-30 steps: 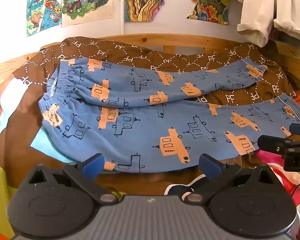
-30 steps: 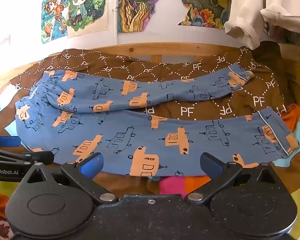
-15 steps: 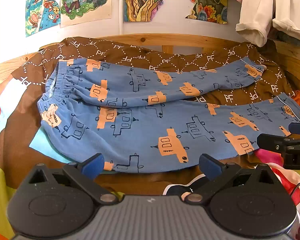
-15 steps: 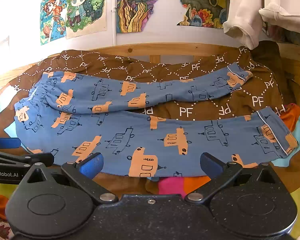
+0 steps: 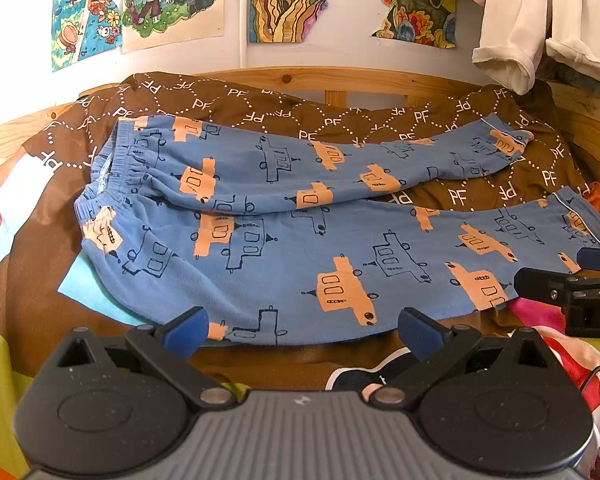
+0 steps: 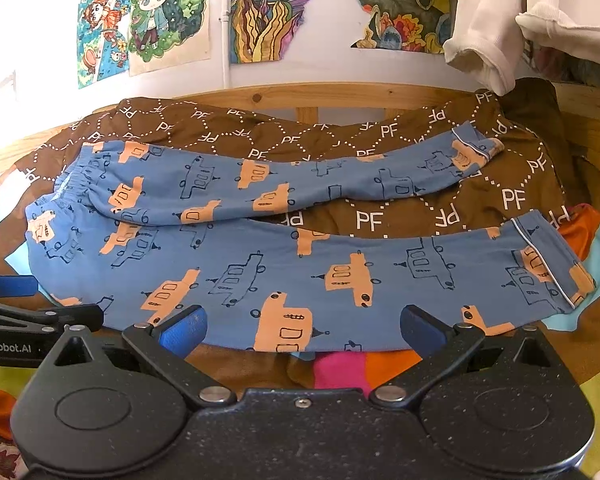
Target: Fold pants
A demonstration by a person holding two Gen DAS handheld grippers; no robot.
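Blue pants (image 5: 284,248) (image 6: 260,268) printed with orange and outlined vehicles lie spread on a bed. The waistband is at the left, and both legs run to the right, split apart in a V. My left gripper (image 5: 302,328) stands open at the near hem of the lower leg, close to the waist end, with nothing between its blue pads. My right gripper (image 6: 302,326) is open too, just short of the middle of the same near edge. Each gripper shows at the side of the other's view.
A brown blanket (image 5: 420,120) with white "PF" lettering lies under the pants, over a multicoloured sheet (image 6: 340,368). A wooden bed rail (image 5: 360,76) runs behind. Posters (image 6: 148,20) hang on the wall, and pale garments (image 6: 484,20) hang at the upper right.
Both grippers have crept slightly forward toward the near edge of the pants. Their jaws stay open, and the pants have not moved.
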